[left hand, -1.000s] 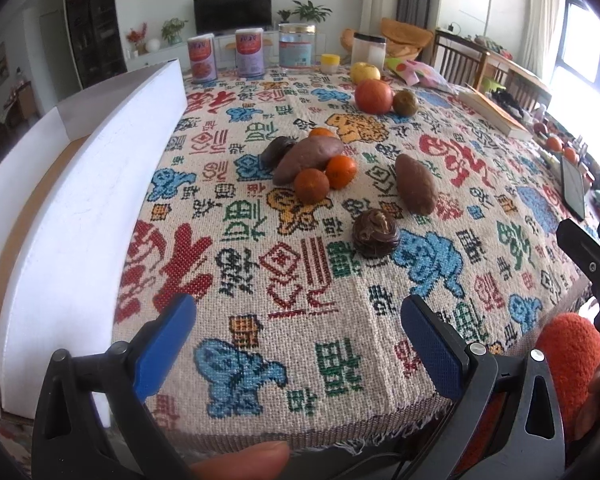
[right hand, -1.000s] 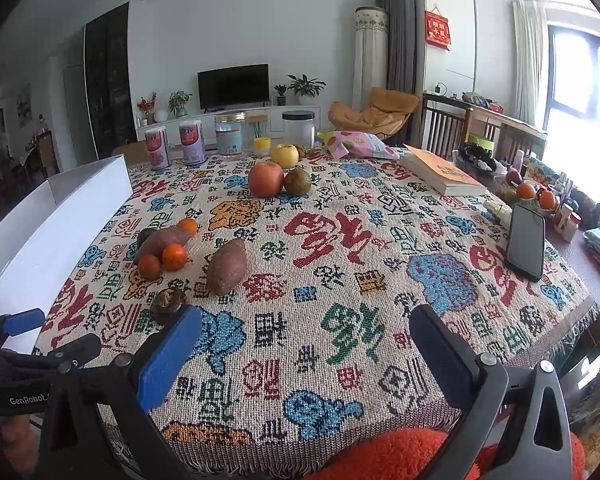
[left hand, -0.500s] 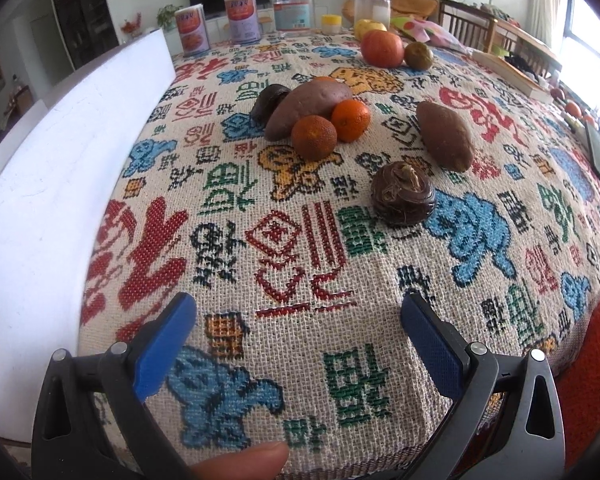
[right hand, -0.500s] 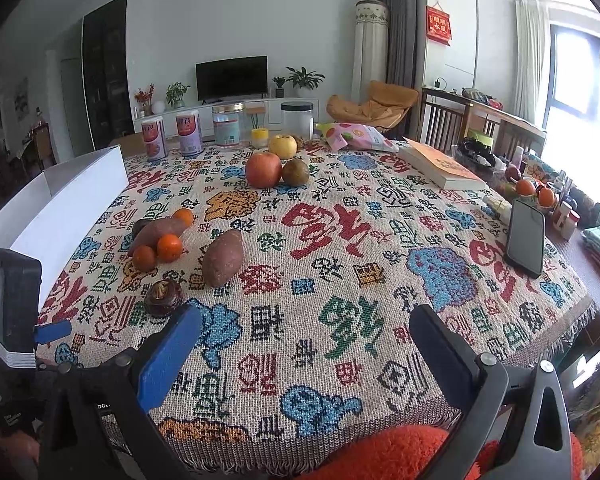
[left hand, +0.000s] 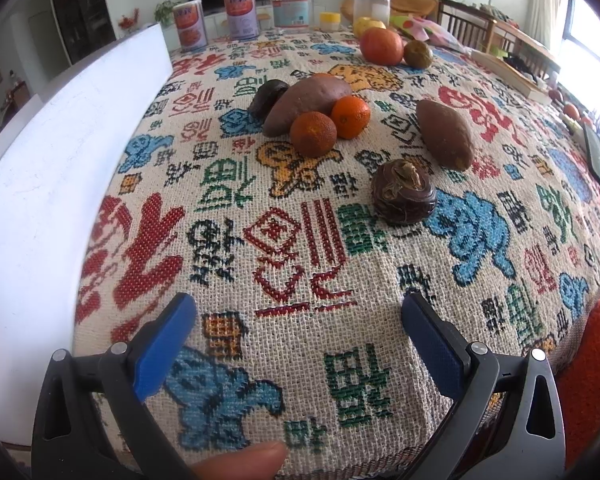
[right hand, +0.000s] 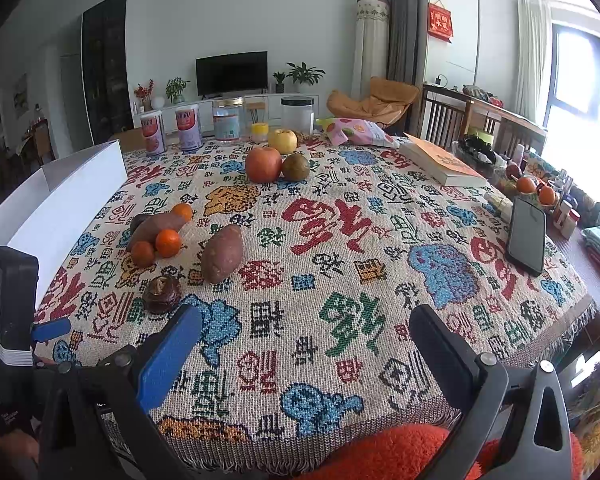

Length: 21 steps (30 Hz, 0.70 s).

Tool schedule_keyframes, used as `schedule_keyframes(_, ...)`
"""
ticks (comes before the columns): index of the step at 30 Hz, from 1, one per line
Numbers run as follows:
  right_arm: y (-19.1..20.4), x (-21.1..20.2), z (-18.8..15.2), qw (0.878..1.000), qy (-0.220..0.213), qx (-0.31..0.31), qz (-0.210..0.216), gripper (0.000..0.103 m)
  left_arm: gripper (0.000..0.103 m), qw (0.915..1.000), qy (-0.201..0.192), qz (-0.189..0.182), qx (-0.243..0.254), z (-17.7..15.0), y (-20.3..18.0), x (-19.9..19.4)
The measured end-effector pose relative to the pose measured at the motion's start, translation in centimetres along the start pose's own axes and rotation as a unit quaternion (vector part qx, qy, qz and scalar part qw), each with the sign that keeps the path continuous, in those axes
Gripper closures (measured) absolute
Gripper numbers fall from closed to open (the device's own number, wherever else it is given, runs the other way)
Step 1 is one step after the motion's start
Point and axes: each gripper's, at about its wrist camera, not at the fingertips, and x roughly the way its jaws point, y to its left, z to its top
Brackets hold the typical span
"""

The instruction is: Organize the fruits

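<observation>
Both tools empty, fingers spread: left tool (left hand: 298,316) low over near counter (left hand: 300,360) edge, right tool (right hand: 304,320) hovering; fruit cluster (right hand: 158,236) mid-left, red apple (right hand: 263,164) farther back.

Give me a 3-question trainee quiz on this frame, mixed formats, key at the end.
1. True or false: the left claw is shut on a tangerine.
2. Multiple choice: which item lies nearest the left claw? A) red apple B) dark round taro-like bulb C) yellow apple
3. Fill in: in the right wrist view, the phone lies near the table's ____ edge.

Key:
1. False. Both the left claw and the right claw stand open and empty above the patterned tablecloth.
2. B.
3. Right.
</observation>
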Motion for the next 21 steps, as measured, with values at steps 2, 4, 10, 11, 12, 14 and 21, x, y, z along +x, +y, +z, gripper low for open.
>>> schedule_keyframes(2, 0.0, 0.0, 0.0, 1.000, 0.000, 0.000, 0.000, 0.000, 0.000, 1.0000, -0.001, 0.001, 0.000, 0.0, 0.0, 0.0)
schedule_keyframes(4, 0.0, 0.0, 0.0, 1.000, 0.000, 0.001, 0.000, 0.000, 0.000, 1.0000, -0.002, 0.003, 0.002, 0.0, 0.1, 0.0)
schedule_keyframes(10, 0.1, 0.0, 0.0, 1.000, -0.001, 0.001, 0.001, 0.000, 0.000, 0.9999, 0.003, -0.012, -0.010, -0.1, 0.4, 0.3)
schedule_keyframes(11, 0.1, 0.0, 0.0, 1.000, -0.001, 0.001, 0.000, 0.000, 0.000, 0.9998, 0.003, -0.014, -0.010, -0.1, 0.4, 0.3)
schedule_keyframes(12, 0.1, 0.0, 0.0, 1.000, -0.001, 0.001, 0.000, 0.000, 0.000, 0.9999, 0.002, -0.014, -0.008, -0.1, 0.4, 0.2)
schedule_keyframes(14, 0.1, 0.0, 0.0, 1.000, -0.001, 0.001, 0.000, 0.000, 0.000, 0.9998, -0.001, -0.015, -0.009, -0.2, 0.4, 0.2)
schedule_keyframes(21, 0.1, -0.1, -0.1, 1.000, -0.001, 0.002, 0.002, 0.000, 0.002, 0.9974, -0.012, -0.070, -0.012, 1.0, 1.0, -0.5)
